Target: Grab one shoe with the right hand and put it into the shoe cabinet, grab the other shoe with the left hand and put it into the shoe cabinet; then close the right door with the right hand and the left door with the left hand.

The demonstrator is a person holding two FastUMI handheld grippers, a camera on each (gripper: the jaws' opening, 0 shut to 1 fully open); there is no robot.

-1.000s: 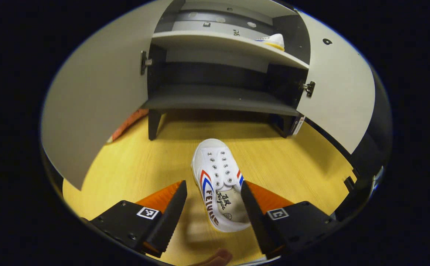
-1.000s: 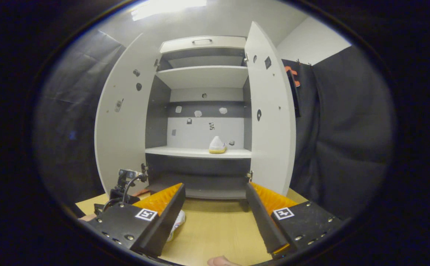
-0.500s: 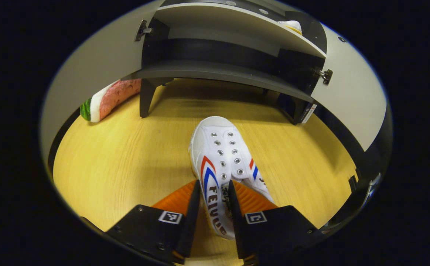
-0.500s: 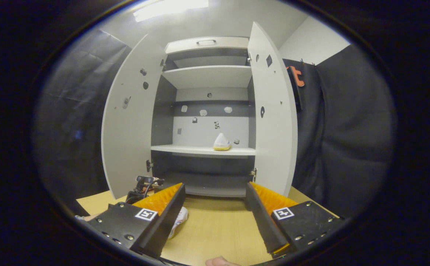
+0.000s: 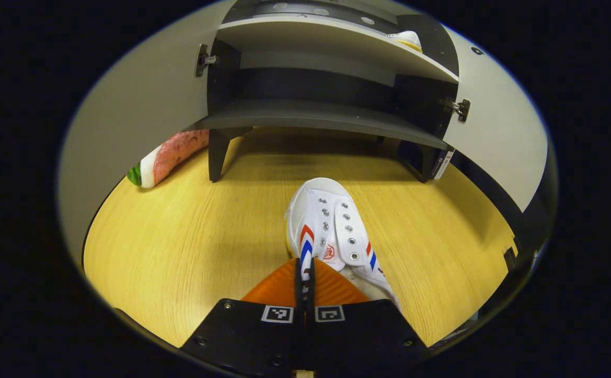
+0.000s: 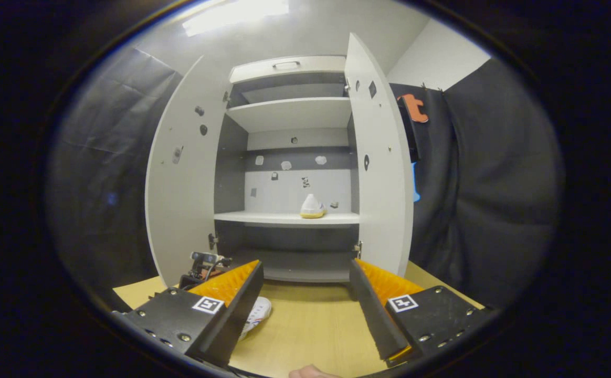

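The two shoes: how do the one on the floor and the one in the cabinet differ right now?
The floor shoe lies on the wooden floor before the shoe cabinet, while the shelved shoe sits on the middle shelf, toward its right side. The left gripper is shut on the floor shoe's side wall; the shelved shoe is free, and the right gripper hangs open. Both are white sneakers.

Pale wood-grain surface (image 5: 179,247) below; black cloth wall (image 6: 484,199), white wall (image 6: 442,58), bright ceiling light (image 6: 234,10) above.
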